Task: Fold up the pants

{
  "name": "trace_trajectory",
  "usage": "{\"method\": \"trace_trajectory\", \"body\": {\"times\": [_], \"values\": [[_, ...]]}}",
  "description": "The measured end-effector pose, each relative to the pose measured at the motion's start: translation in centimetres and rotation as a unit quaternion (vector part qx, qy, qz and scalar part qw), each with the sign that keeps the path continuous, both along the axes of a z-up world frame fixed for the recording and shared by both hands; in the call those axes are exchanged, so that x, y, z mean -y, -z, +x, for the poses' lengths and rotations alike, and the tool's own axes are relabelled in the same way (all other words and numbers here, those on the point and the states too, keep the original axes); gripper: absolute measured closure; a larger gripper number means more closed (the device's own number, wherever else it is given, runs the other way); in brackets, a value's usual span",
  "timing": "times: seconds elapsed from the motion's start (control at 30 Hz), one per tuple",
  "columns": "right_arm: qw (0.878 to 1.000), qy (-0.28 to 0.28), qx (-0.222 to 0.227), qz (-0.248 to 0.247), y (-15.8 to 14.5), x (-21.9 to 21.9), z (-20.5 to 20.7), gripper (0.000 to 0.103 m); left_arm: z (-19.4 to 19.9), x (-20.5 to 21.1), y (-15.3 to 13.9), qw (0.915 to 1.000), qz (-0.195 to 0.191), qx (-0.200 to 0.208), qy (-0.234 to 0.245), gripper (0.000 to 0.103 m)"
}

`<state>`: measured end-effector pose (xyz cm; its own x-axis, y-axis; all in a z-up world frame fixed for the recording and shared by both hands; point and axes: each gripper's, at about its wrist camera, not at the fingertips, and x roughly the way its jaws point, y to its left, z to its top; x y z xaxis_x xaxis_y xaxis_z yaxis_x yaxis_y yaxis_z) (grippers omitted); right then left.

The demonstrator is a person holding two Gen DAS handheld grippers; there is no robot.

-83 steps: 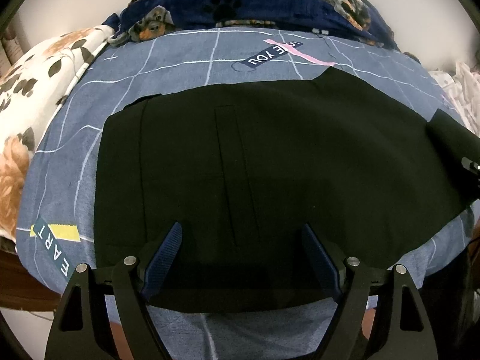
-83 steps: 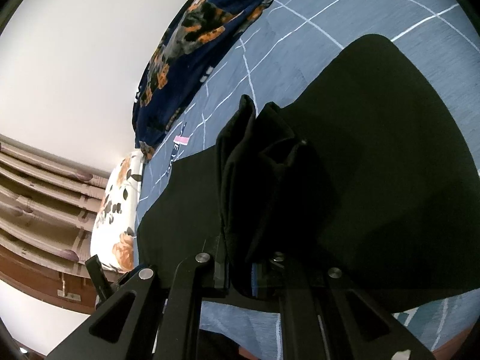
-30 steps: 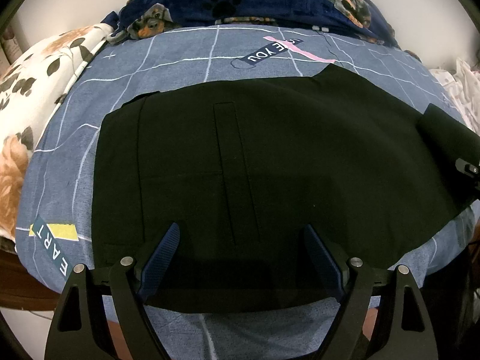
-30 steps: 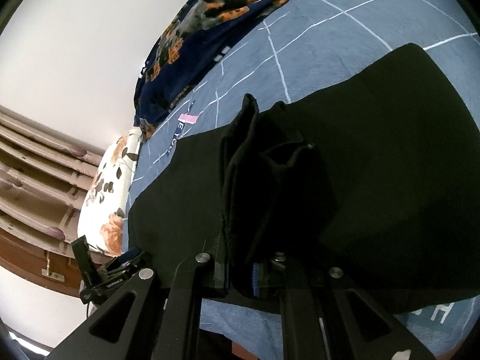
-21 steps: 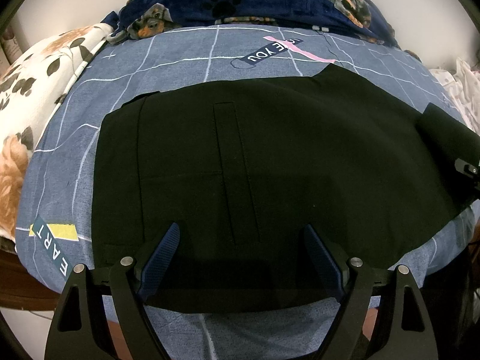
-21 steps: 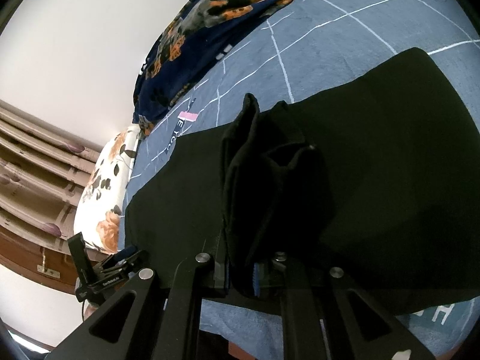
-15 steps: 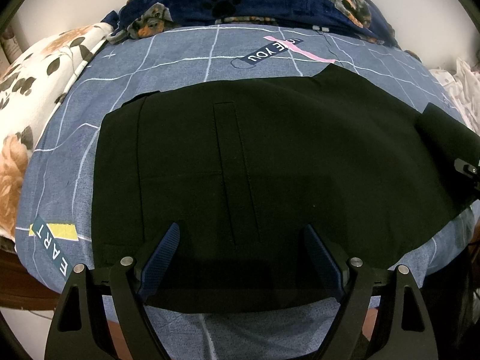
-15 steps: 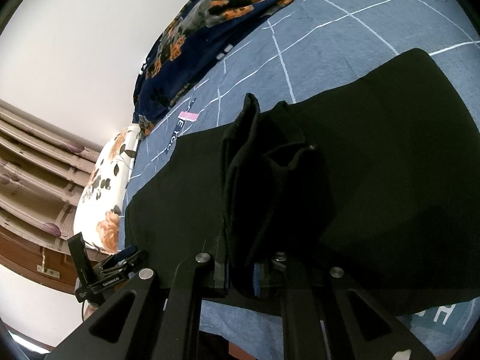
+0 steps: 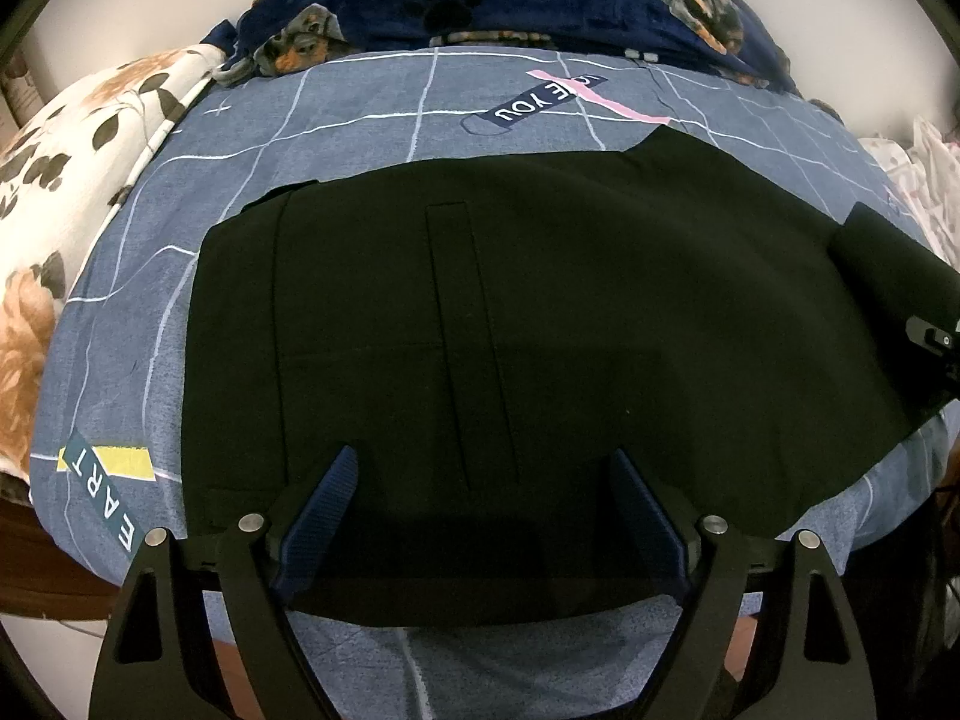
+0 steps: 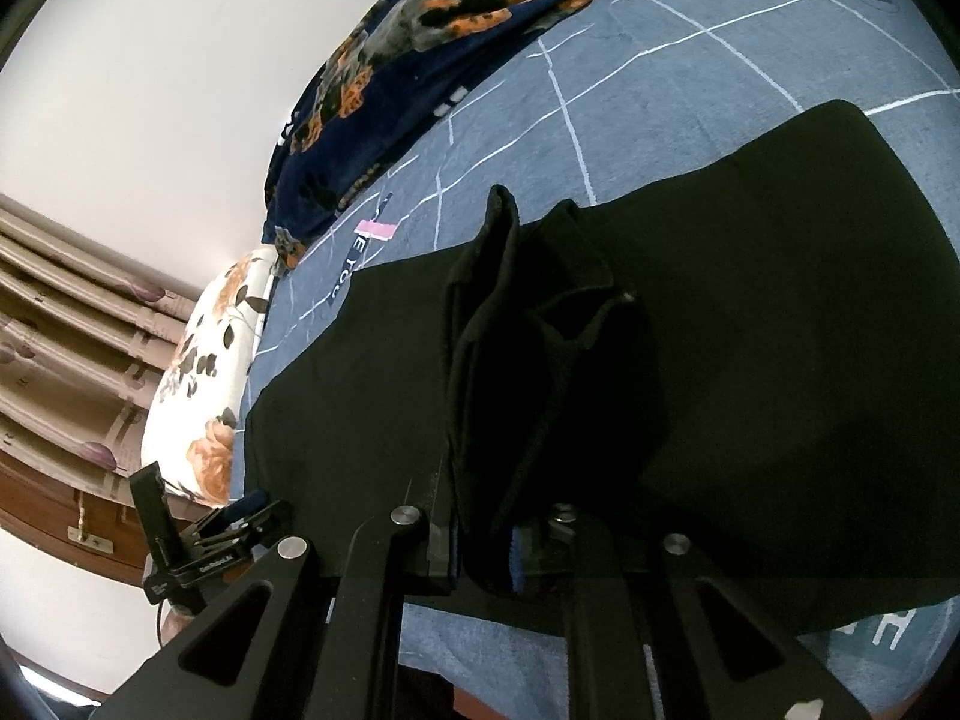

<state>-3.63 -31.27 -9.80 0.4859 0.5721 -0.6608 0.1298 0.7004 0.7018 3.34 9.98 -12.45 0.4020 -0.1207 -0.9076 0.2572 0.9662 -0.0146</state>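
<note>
I have the black pants [image 9: 540,330] flat on the bed [image 9: 360,138]. My right tool [image 10: 486,540] is clamped on the bunched leg end, my left tool [image 9: 480,516] is apart above the waist. I judge next: carry the leg over the waist

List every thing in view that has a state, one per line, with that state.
pants: spread flat on the bed, one end bunched and lifted
right gripper: shut on the bunched end of the pants
left gripper: open, over the near edge of the pants, gripping nothing
bedsheet: lying smooth under the pants
blanket: heaped at the far edge
pillow: lying at the left edge
</note>
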Motion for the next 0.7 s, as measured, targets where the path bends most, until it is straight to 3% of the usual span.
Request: {"method": "trace_trajectory", "body": {"times": [0.7], "values": [[1.0, -0.011, 0.005, -0.012, -0.27, -1.04, 0.19, 0.089, 0.03, 0.07, 0.03, 1.0, 0.0, -0.001, 0.0, 0.015]]}}
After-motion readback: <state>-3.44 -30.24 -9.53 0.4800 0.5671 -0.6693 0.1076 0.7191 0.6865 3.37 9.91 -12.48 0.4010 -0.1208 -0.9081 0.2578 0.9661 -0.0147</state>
